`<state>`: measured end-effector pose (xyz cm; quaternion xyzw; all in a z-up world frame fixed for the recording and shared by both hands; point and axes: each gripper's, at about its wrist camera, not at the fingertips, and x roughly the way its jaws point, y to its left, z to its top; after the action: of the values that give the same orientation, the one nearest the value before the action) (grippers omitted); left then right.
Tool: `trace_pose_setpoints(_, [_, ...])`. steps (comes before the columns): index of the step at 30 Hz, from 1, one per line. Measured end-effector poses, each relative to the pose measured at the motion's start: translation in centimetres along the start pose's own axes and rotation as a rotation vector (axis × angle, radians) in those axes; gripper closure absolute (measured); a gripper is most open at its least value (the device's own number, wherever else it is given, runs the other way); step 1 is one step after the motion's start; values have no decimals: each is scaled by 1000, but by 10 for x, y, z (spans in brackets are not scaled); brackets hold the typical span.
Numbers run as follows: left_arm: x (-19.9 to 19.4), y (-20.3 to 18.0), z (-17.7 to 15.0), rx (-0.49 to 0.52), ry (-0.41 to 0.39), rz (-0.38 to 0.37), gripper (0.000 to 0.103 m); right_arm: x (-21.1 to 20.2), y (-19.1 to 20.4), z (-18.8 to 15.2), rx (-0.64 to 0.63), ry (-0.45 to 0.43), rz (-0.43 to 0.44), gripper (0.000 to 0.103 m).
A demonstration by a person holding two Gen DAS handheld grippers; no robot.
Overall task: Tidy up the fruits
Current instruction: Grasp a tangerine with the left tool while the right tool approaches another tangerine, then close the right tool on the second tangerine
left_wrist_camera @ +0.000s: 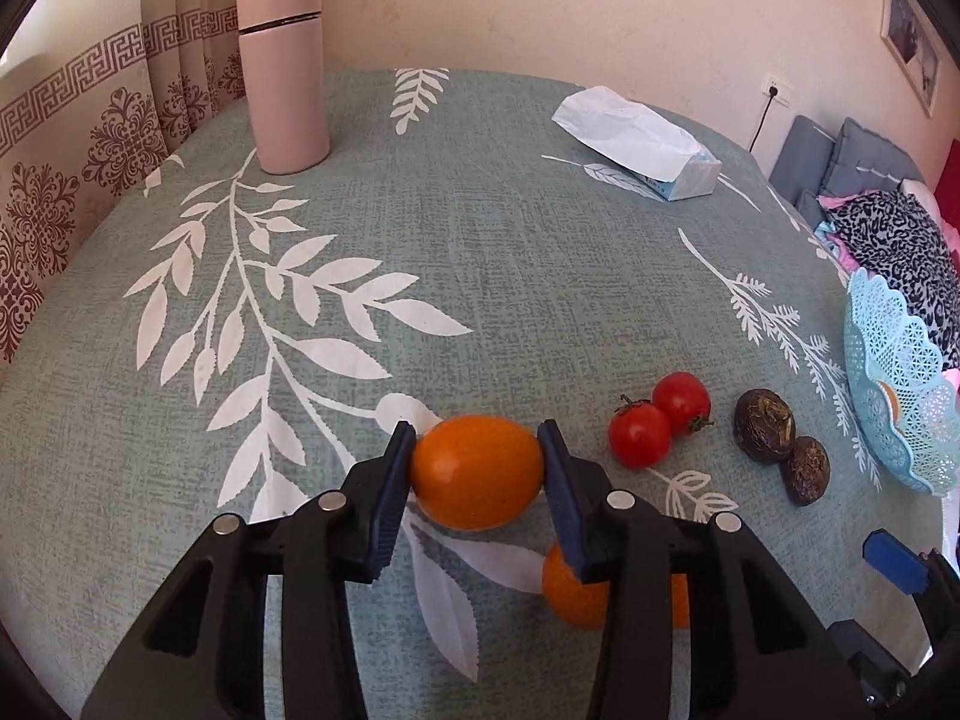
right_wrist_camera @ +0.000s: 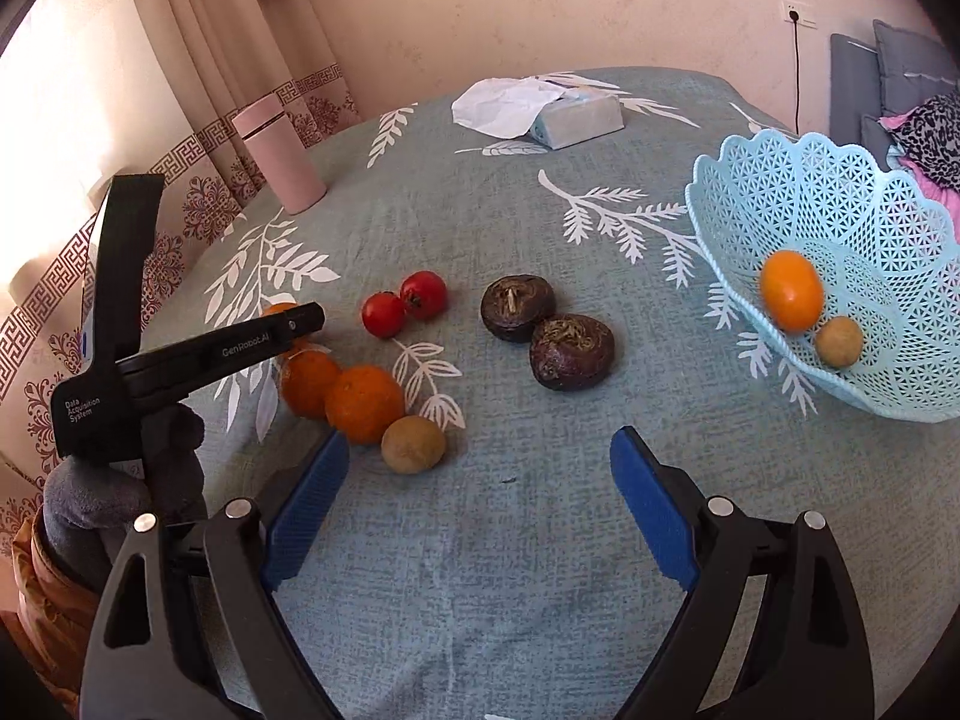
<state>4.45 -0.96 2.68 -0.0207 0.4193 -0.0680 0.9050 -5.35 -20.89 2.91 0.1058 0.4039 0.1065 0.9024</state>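
My left gripper (left_wrist_camera: 477, 456) is shut on an orange fruit (left_wrist_camera: 477, 471) just above the cloth; it also shows in the right wrist view (right_wrist_camera: 300, 324). Another orange fruit (left_wrist_camera: 576, 591) lies under its right finger. Two red tomatoes (left_wrist_camera: 657, 420) and two dark brown fruits (left_wrist_camera: 780, 444) lie to the right. My right gripper (right_wrist_camera: 480, 468) is open and empty above the cloth. Two orange fruits (right_wrist_camera: 342, 393) and a small tan fruit (right_wrist_camera: 414, 444) lie by its left finger. The light blue basket (right_wrist_camera: 780, 192) holds an orange fruit (right_wrist_camera: 791, 291) and a tan fruit (right_wrist_camera: 839, 341).
A pink flask (left_wrist_camera: 285, 78) stands at the far left of the table. A tissue pack (left_wrist_camera: 642, 144) lies at the far side. Curtains hang on the left. Cushions and clothes (left_wrist_camera: 900, 228) lie beyond the right edge, behind the basket (left_wrist_camera: 900, 384).
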Motion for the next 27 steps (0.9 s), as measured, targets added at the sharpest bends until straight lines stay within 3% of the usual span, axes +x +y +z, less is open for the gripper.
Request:
trace_pose_setpoints(10, [-10,25,-1,-62,-78,63,61,31,28,11,-78,58,54,15])
trace_pose_setpoints(17, [-7,29,-4,-80,-64,51,61,56,46,18,-152,102,83,38])
trace_pose_setpoints(21, [-6,29,-5,-79,-64,50,61,62,52,20,-187,100,109,43])
trace_pose_setpoints(25, [-7,29,-5,-79,-68,50,61,59,56,21,-210,93,122,61])
trace_pose_setpoints(27, [-9,28,-6,-74,-78,52,61,57,56,20,-211,94,117,62])
